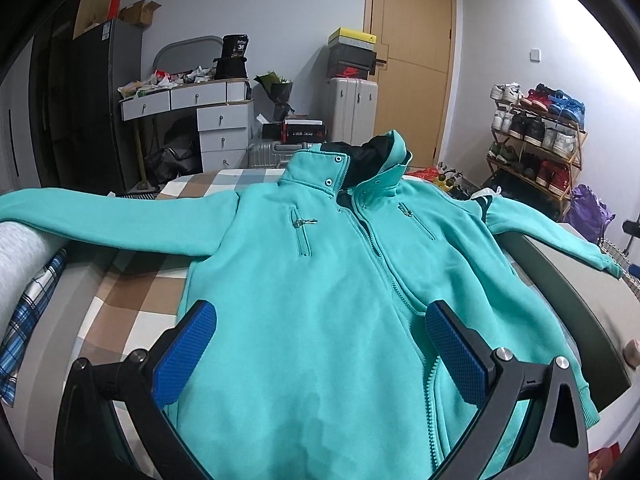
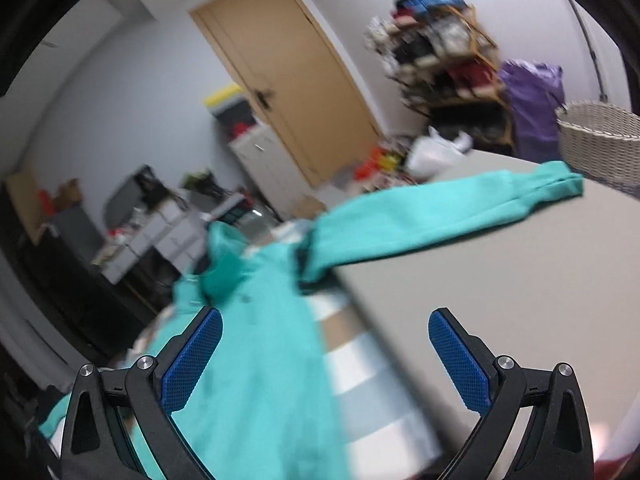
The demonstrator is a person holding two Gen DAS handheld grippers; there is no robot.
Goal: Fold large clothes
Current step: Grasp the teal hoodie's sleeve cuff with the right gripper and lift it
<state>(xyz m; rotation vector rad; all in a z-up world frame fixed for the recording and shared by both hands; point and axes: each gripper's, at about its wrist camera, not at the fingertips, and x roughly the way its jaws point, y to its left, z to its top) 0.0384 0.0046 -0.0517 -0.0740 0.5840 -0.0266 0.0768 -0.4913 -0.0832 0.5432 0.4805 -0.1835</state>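
Jacket: a teal zip-up jacket (image 1: 320,280) lay front side up on the checked bedspread (image 1: 132,292), and there it was, spread wide, collar pointing away toward the door (image 1: 412,52).
Sleeves: both stretched out sideways; one sleeve (image 1: 100,216) ran off toward the left edge of the left wrist view, the other sleeve (image 2: 440,208) lay along a plain grey surface (image 2: 500,300), its cuff just beside a wicker basket (image 2: 600,140).
Zip: partly undone down the middle, dark lining showing at the neck.
Left gripper (image 1: 320,344): hovering above the lower body of the jacket, jaws spread wide, blue pads (image 1: 188,356) on either side with nothing between them.
Right gripper (image 2: 326,356): also gaping wide, holding nothing; its left pad sat over the jacket's side, the right one over the grey surface.
Right view: heavily blurred and tilted, so fine detail there could not be told.
Room: a cluttered grey dresser (image 1: 208,112) stood at the back, a silver suitcase (image 1: 352,108) with stacked shoe boxes by the door, a loaded shoe rack (image 1: 536,136) against the right wall, a purple bag (image 1: 588,212) beside it.
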